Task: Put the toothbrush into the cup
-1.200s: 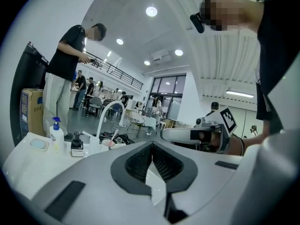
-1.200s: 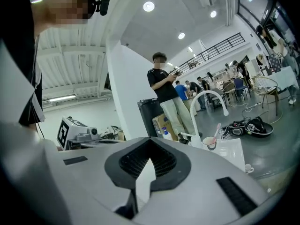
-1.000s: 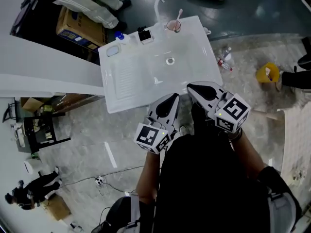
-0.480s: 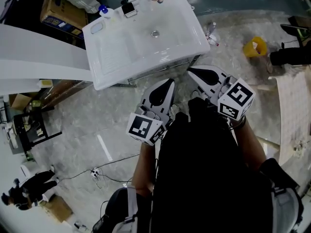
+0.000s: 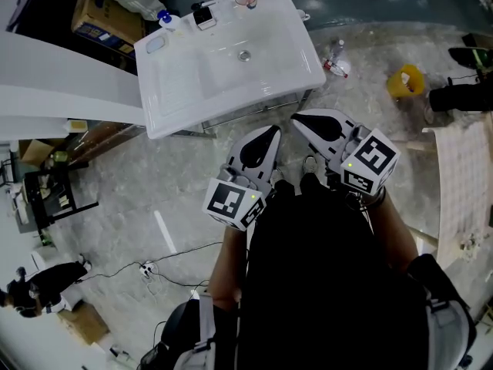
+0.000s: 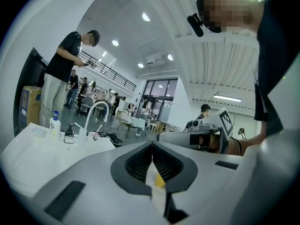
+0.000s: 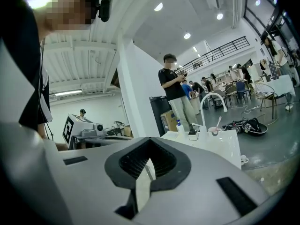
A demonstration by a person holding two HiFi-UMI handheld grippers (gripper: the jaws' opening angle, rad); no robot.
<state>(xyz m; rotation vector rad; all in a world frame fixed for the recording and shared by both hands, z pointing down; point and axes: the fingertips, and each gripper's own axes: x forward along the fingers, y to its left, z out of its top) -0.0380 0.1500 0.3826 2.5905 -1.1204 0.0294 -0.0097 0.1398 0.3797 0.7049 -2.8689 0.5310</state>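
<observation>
The pale toothbrush [image 7: 218,122] already stands tilted in the small pinkish cup [image 7: 213,131] at the far rim of the white rectangular sink basin [image 5: 231,60], just beside the white curved faucet [image 7: 212,97] (a blue-capped bottle [image 5: 163,18] and a small dark object [image 5: 203,14] sit along the same rim). You hold both tools well apart from it, over the marbled floor [image 5: 154,183] short of the basin's near edge. Your left gripper [image 5: 271,132] has its jaws pressed together on nothing, and your right gripper [image 5: 296,119] is likewise closed and empty, the two side by side pointing toward the sink.
</observation>
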